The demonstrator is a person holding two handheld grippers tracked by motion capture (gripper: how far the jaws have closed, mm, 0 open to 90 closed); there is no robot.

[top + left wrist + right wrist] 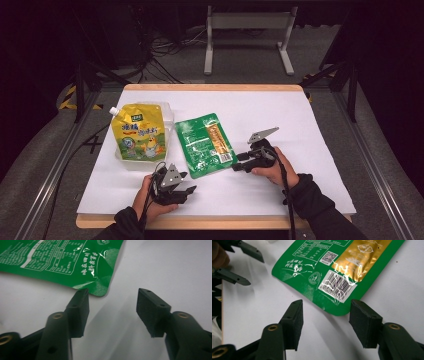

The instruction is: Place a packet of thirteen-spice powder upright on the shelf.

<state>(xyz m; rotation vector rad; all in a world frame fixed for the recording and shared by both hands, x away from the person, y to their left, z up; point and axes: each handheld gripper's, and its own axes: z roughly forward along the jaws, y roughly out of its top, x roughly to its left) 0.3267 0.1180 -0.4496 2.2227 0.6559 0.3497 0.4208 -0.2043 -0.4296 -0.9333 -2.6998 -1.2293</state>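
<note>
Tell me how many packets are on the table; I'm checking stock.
2: a yellow spouted pouch at the table's left, and a green packet beside it at the middle, near both grippers. Nothing seems hidden.

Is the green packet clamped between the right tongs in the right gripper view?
No. The right tongs stand open with the green packet lying flat on the white table, its corner just ahead of them.
</note>
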